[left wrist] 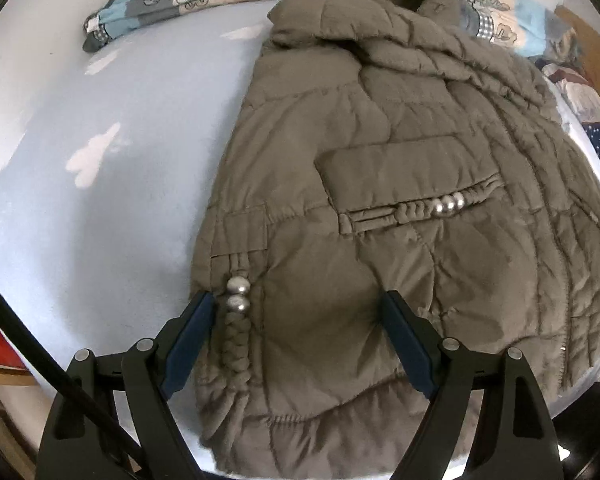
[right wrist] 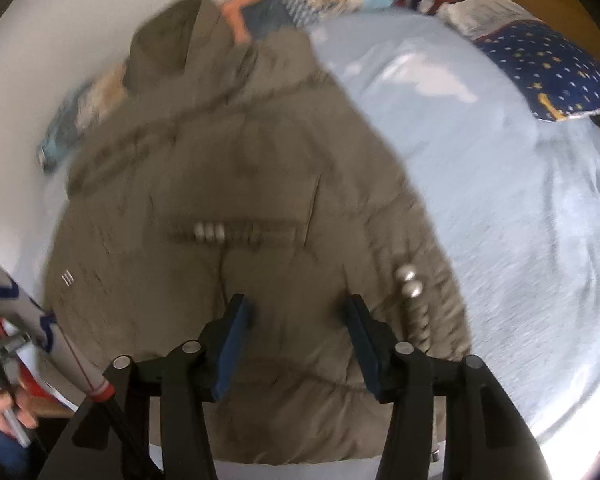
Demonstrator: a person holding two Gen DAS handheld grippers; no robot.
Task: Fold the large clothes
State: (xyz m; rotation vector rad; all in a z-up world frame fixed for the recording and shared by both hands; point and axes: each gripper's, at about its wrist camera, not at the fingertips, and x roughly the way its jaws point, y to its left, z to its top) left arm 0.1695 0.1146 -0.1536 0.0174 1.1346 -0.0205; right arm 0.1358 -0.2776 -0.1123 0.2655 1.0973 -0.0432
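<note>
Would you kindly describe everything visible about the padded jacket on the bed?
The jacket is olive-brown, quilted and puffy, apparently synthetic. It lies flat on the pale blue sheet, collar toward the far patterned bedding. It has a flap pocket and braided cords with silver beads. Both grippers' jaws stand open over its hem, gripping nothing.

Plenty of open bed sheet (left wrist: pixel 100 200) is left beside the khaki quilted jacket (left wrist: pixel 380 240) in the left wrist view, so that flank can be approached freely. At the far end the way is blocked by a patterned pillow (left wrist: pixel 160 4), with the jacket's collar lying on it. In the right wrist view, a wide stretch of bare sheet (right wrist: pixel 500 240) is seen on the jacket's (right wrist: pixel 240 200) other flank, bounded farther off by a navy starred cushion (right wrist: pixel 548 76). Snag spots on top: braided cords with metal beads (left wrist: pixel 238 294). At the near corner, a hand (right wrist: pixel 8 412) gripping a metal handle is in the way.
</note>
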